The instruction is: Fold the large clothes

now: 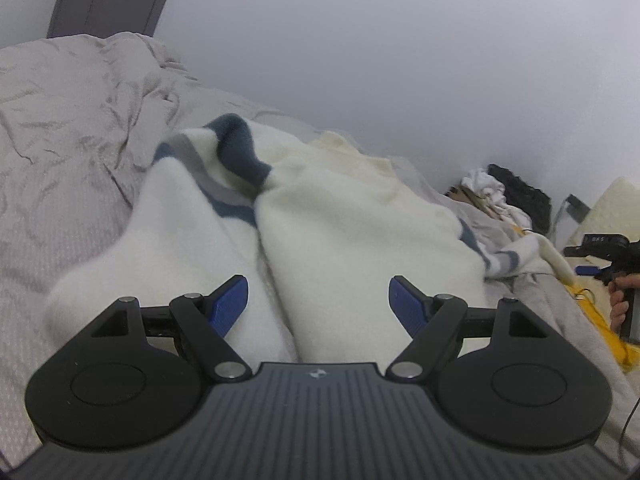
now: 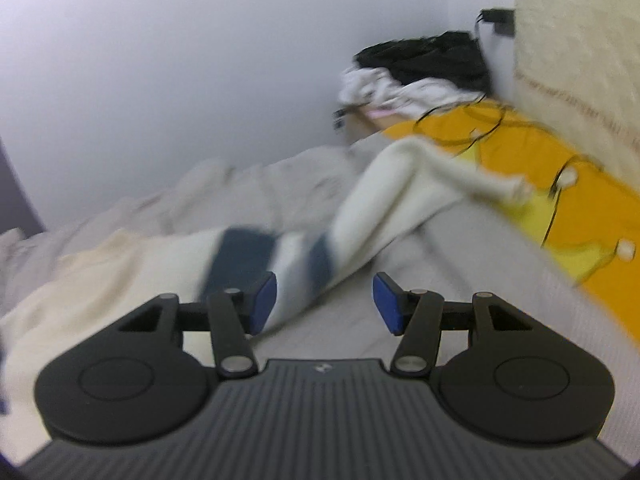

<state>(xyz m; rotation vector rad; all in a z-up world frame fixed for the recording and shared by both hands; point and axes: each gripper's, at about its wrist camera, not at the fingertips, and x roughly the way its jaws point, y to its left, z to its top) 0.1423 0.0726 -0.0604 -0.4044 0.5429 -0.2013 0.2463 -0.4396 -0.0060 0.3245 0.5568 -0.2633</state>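
A cream knit sweater (image 1: 340,220) with blue and grey stripes lies bunched on the bed, folded into two thick lobes. My left gripper (image 1: 318,304) hovers just over its near edge, open, with nothing between the blue pads. In the blurred right wrist view the sweater's long sleeve (image 2: 384,204) stretches away toward the yellow sheet, its striped part passing behind the left finger. My right gripper (image 2: 325,304) stands open above the sleeve and the grey cover, pressing on nothing. A person's hand (image 1: 620,304) holds that gripper's handle at the far right of the left wrist view.
The bed has a wrinkled grey cover (image 1: 60,140). A yellow-orange sheet (image 2: 540,152) with thin black cables runs along the right side. A pile of black and white clothes (image 2: 420,68) sits in the far corner by the white wall. A cream textured panel (image 2: 580,40) stands at the right.
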